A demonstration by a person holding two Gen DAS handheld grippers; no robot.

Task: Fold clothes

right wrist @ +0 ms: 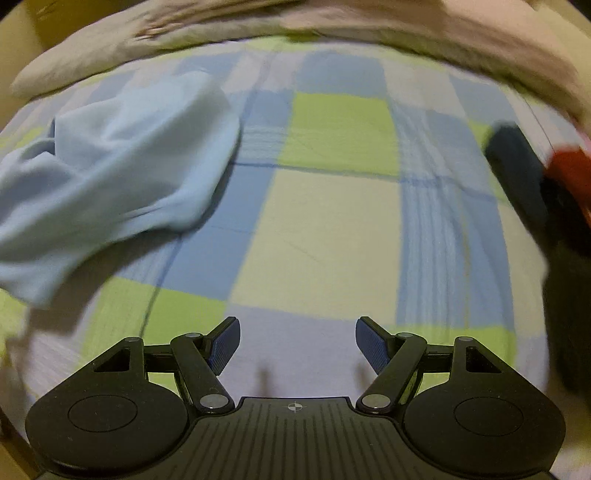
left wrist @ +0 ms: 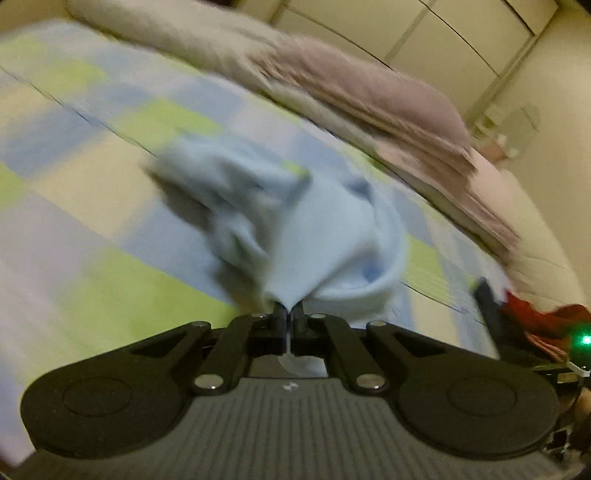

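Observation:
A light blue garment (left wrist: 295,221) hangs bunched from my left gripper (left wrist: 290,314), which is shut on its edge and holds it above the checked bed sheet (left wrist: 110,184). The same garment (right wrist: 110,166) shows at the left of the right wrist view, lifted and blurred by motion. My right gripper (right wrist: 297,343) is open and empty, low over the sheet (right wrist: 332,221), to the right of the garment and apart from it.
A greyish-pink folded quilt (left wrist: 369,103) lies along the far side of the bed. Dark and red clothes (right wrist: 546,177) lie at the right; they also show in the left wrist view (left wrist: 535,317). Pale wardrobe doors (left wrist: 443,33) stand behind the bed.

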